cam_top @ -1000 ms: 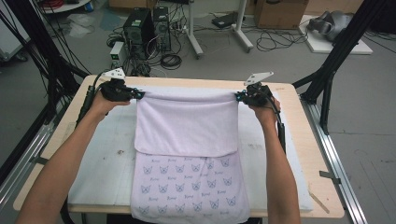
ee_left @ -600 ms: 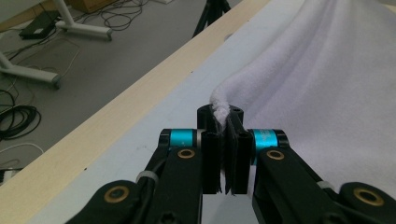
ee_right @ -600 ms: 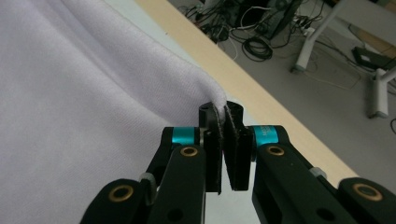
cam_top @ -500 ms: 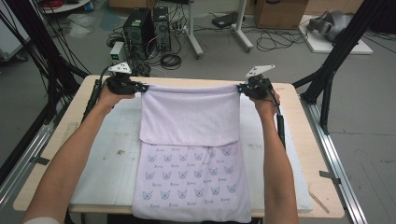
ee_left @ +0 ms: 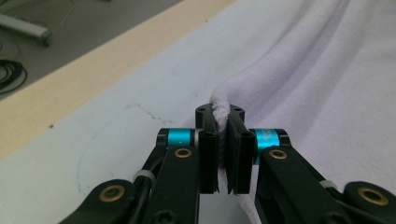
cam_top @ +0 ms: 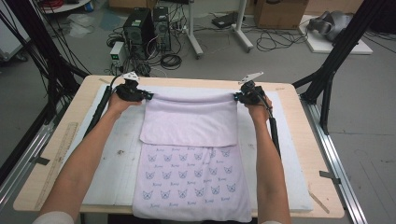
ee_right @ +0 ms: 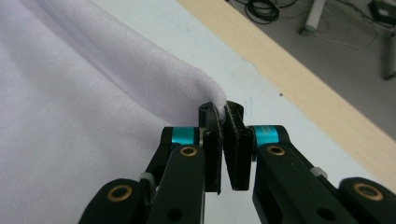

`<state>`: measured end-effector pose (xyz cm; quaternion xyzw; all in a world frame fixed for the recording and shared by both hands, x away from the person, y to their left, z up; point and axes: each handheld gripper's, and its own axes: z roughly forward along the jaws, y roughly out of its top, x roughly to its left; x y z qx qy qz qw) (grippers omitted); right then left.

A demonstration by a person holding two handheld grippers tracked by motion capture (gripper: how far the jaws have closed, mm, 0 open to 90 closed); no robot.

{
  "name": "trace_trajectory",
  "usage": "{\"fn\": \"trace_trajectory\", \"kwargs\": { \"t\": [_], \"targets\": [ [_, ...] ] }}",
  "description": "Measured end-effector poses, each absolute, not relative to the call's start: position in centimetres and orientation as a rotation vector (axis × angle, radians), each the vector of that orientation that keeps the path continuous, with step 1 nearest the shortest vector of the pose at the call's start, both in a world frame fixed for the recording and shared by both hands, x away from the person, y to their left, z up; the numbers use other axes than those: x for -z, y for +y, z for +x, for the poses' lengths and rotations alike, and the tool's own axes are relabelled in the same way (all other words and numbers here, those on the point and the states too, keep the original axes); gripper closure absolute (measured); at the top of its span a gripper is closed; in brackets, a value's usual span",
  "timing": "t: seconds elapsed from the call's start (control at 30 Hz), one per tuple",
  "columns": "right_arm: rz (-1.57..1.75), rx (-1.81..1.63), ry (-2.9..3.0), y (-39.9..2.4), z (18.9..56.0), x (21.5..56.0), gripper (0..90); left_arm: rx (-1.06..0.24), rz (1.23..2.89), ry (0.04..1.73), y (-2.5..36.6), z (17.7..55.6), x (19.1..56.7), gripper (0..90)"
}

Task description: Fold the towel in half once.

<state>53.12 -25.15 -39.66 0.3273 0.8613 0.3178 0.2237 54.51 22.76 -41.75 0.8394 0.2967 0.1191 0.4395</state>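
Left gripper and right gripper each clamp a corner of the cloth, near the table's far edge.

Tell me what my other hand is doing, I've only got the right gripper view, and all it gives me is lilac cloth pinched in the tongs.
Observer: The left tongs pinch the cloth at its opposite far corner. Their jaws have just been opening slightly, with the cloth between them.
Operator: Is the cloth lying flat or folded?
Observer: Folded. In the high view the plain far half lies back over the printed part, and its free edge runs straight across the middle.
Operator: Where does the near end finish?
Observer: It runs over the front edge of the white mat, between the person's forearms.
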Motion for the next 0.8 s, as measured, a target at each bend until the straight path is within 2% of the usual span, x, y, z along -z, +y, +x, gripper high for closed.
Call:
{"fn": "trace_trajectory", "kwargs": {
  "t": [0.07,0.13,0.3,0.37,0.4,0.47,0.57,0.63,0.7,0.8],
  "targets": [
    [0.922,-0.871,2.38,-25.2,53.1,40.1,85.5,-0.293,2.082,0.771,22.7,54.6,42.2,77.4],
    [0.952,-0.858,2.386,-25.2,53.1,40.5,83.6,-0.289,2.066,0.805,22.8,54.5,42.5,64.3],
    [1.016,-0.837,2.374,-25.2,53.1,40.8,65.0,-0.293,2.066,0.825,23.4,54.1,42.9,38.1],
    [1.038,-0.853,2.35,-25.4,52.9,40.5,52.5,-0.257,2.067,0.807,23.7,53.9,42.6,30.6],
    [1.058,-0.891,2.351,-25.6,52.9,40.4,43.3,-0.24,2.06,0.794,23.9,53.8,42.3,28.0],
    [1.062,-0.934,2.339,-25.8,52.6,39.9,34.0,-0.211,2.041,0.759,23.9,53.4,41.7,22.6],
    [1.04,-0.983,2.328,-25.8,52.0,39.3,12.3,-0.209,2.043,0.687,23.8,52.7,40.6,15.6],
    [1.018,-1.034,2.346,-25.8,51.4,38.8,10.6,-0.236,2.029,0.65,23.6,51.9,39.6,9.1],
    [0.98,-1.057,2.379,-25.6,50.8,38.3,2.3,-0.246,1.992,0.614,23.7,51.1,38.9,6.1],
    [0.913,-1.083,2.407,-25.4,49.8,37.3,1.6,-0.252,1.978,0.575,23.8,50.1,38.1,1.7]
  ]
}}
